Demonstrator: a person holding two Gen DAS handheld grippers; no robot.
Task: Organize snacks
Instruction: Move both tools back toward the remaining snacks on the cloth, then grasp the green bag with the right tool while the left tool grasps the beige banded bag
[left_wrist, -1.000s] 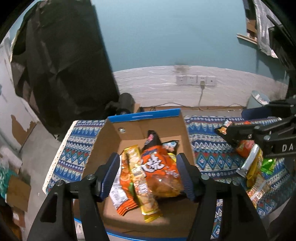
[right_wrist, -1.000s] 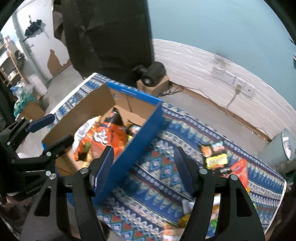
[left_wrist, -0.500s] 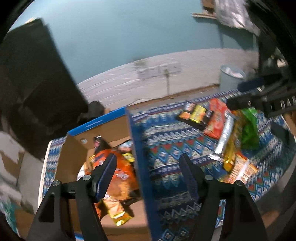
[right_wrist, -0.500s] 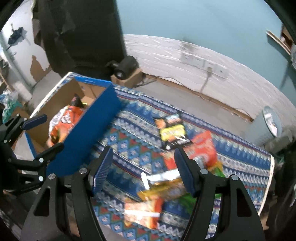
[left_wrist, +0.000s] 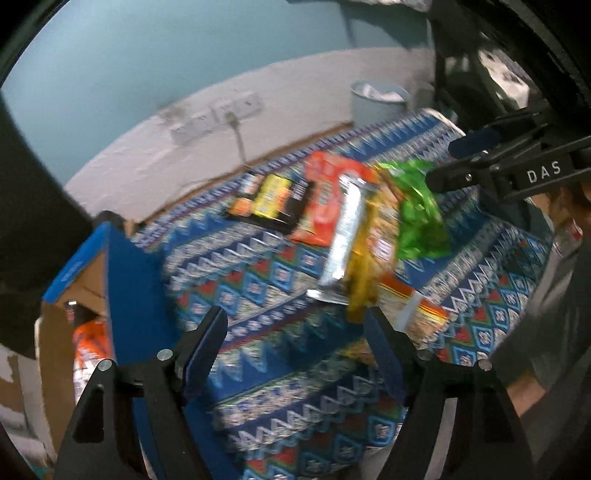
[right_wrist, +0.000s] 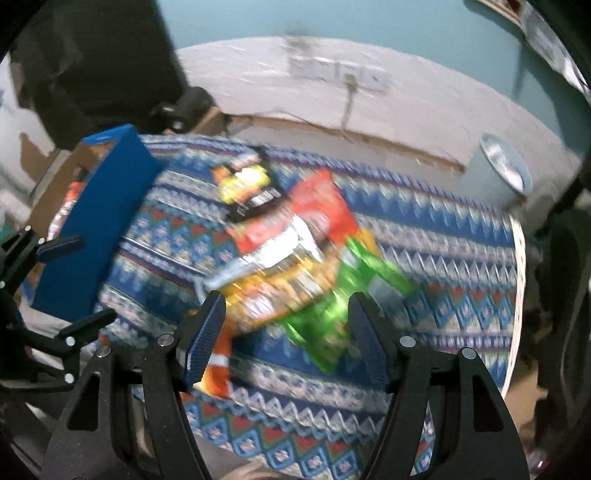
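Observation:
A pile of snack packets lies on the patterned cloth: a black and yellow packet (left_wrist: 271, 201) (right_wrist: 245, 186), a red packet (left_wrist: 325, 192) (right_wrist: 314, 206), a silver packet (left_wrist: 345, 236) (right_wrist: 273, 254), a yellow-orange packet (left_wrist: 364, 284) (right_wrist: 273, 295) and a green packet (left_wrist: 419, 218) (right_wrist: 332, 314). A blue cardboard box (left_wrist: 125, 280) (right_wrist: 99, 221) stands at the left with an orange bag (left_wrist: 90, 341) inside. My left gripper (left_wrist: 295, 354) is open and empty above the cloth, just short of the pile. My right gripper (right_wrist: 286, 328) is open and empty, hovering over the green and yellow-orange packets. Both views are blurred.
A pale waste bin (left_wrist: 376, 101) (right_wrist: 502, 166) stands beyond the table's far right corner. A wall socket strip (left_wrist: 218, 118) with a cable is on the back wall. A black covered object (right_wrist: 96, 66) stands behind the box.
Both grippers have swung right, away from the box and toward the snack pile. The pile now fills the middle of both views. Both stay open and empty.

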